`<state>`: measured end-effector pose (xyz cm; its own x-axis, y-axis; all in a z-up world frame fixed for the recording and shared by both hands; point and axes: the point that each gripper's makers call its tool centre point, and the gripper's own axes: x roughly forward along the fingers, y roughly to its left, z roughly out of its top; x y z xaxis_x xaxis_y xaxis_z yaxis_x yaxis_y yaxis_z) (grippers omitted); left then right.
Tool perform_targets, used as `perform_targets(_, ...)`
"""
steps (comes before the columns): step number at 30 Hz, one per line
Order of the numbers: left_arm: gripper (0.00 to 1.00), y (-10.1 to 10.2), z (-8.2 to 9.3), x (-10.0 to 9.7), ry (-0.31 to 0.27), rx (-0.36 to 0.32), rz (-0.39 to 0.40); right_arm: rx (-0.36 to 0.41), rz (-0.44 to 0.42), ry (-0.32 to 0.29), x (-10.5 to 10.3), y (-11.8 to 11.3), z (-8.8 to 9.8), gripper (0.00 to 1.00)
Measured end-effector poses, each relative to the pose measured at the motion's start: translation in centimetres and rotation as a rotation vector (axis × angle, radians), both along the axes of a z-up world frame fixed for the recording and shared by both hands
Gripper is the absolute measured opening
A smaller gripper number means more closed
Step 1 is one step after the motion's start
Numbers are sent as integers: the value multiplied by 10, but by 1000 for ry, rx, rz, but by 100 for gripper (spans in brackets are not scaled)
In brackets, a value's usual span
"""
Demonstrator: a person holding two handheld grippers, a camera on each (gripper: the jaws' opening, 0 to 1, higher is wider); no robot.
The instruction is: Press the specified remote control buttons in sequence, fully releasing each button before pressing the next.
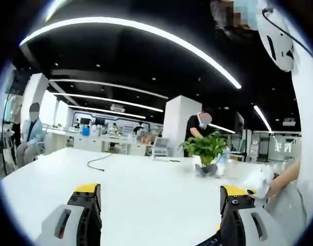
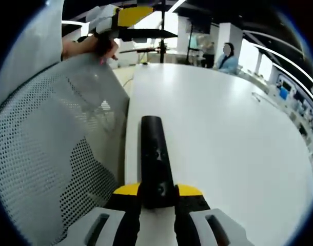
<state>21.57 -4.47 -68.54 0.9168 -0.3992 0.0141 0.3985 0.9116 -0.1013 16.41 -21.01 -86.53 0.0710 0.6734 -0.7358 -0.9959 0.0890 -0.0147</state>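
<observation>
My right claw (image 2: pixel 157 205) clenches the slim, rigid black plastic remote control (image 2: pixel 155 163) at its near end; it is light, probably slippery, while my left claw (image 1: pixel 161 210) hangs released.

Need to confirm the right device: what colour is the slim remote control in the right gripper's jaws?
Black slim remote control, clearest in the right gripper view.

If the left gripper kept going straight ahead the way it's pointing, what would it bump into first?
Probably nothing soon. The left gripper is open, with bare white table ahead of its jaws. A thin cable lies far off to the left, a potted plant to the right. Depth is hard to judge.
</observation>
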Motion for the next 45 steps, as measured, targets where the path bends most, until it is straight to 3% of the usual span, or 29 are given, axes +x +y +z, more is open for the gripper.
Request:
perform_targets(3, 100, 8, 5, 1, -13, -53, 21, -2, 3, 1, 0, 0, 0, 22)
perform_targets(7, 100, 7, 3, 1, -29, 7, 33, -5, 8, 8, 0, 0, 0, 22)
perform_targets(22, 99, 6, 2, 0, -39, 19, 12, -20, 11, 3, 15, -2, 0, 21)
perform_targets(45, 97, 4, -17, 0, 24, 29, -23, -61, 69, 8, 37, -7, -1, 21)
